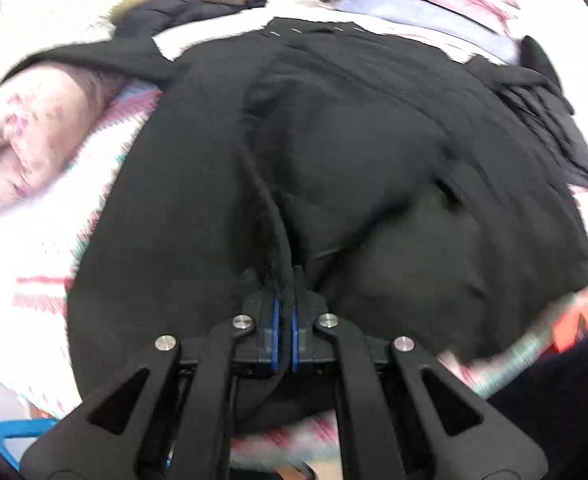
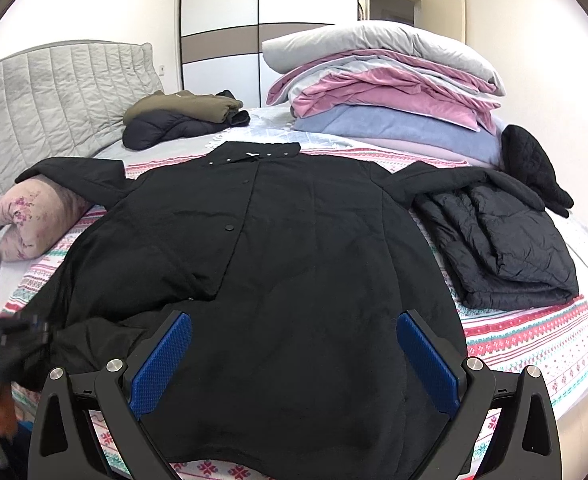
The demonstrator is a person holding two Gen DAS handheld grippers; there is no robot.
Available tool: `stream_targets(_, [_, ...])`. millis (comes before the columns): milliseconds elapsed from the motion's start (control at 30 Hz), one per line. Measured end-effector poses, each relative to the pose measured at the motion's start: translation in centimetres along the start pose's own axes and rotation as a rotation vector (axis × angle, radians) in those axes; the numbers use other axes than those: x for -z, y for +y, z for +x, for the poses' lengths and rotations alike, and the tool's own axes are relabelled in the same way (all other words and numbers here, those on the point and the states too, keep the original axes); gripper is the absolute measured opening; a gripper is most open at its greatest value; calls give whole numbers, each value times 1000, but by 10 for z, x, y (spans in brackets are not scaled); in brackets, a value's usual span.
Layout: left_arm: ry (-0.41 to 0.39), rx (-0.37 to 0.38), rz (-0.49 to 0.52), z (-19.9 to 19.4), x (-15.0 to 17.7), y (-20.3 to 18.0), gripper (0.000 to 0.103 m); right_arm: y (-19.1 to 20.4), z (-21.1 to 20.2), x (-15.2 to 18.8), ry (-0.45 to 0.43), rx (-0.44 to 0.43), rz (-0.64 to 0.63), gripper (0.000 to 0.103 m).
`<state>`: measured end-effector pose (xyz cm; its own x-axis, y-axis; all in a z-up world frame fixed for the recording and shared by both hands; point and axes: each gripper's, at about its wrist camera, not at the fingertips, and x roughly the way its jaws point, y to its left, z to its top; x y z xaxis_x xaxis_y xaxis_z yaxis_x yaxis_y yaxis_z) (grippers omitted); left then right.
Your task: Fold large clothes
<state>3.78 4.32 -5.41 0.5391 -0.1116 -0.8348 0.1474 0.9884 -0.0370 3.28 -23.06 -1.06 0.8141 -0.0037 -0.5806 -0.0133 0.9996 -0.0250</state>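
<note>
Pinching black coat (image 1: 334, 160) hem ridge: left gripper (image 1: 285, 280), pressed together. Right gripper (image 2: 294, 364) spread above coat, empty. Risk: thin pinch slipping, 1 layer lifting alone, coat dragging folded jacket (image 2: 502, 244) beside it.

A home bedroom, a bed (image 2: 534, 332) with patterned sheet, padded grey headboard (image 2: 53, 92), stacked folded blankets (image 2: 382, 92), sliding-door wardrobe (image 2: 269, 20), pillow (image 2: 37, 216)

The black coat (image 2: 294, 240) is matt, soft cloth. Beside it, the folded jacket (image 2: 502, 248) is quilted with a slight sheen. Under the coat, the bedsheet (image 2: 534, 332) is patterned woven cloth. The right gripper (image 2: 294, 360) has matt black plastic, textured blue pads (image 2: 161, 364) and shiny metal bolts.
</note>
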Motion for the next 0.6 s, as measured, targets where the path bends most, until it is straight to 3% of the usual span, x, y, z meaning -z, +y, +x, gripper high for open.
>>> stream_targets(67, [-49,52,63,-23,27,-11,6,-2,-1,1,2,5,-2,103])
stream_targets(133, [-86,20,142,-43,59,-15,6,-5,-2,2,1,13,-4,103])
stream_targets(233, [-79,48,110,-58,79,8,8,-11,1,4,20,26,-1,103])
stream_targets(300, [-75,99,62,-68,74,24,8,-17,6,6,45,20,13,103])
stream_targets(333, [-87,127,44,-75,71,26,12,-19,8,6,55,14,20,103])
stream_targets(400, [-131,173,20,-85,60,29,32,-20,10,5,67,2,29,103])
stream_targets(433, [-139,165,10,-85,54,27,52,-20,9,5,67,-3,34,103])
stream_targets(467, [-141,140,0,-83,48,24,61,-19,9,5,67,-7,36,103])
stream_targets(600, [-172,-11,-63,-75,43,29,61,-14,7,7,67,-13,3,103])
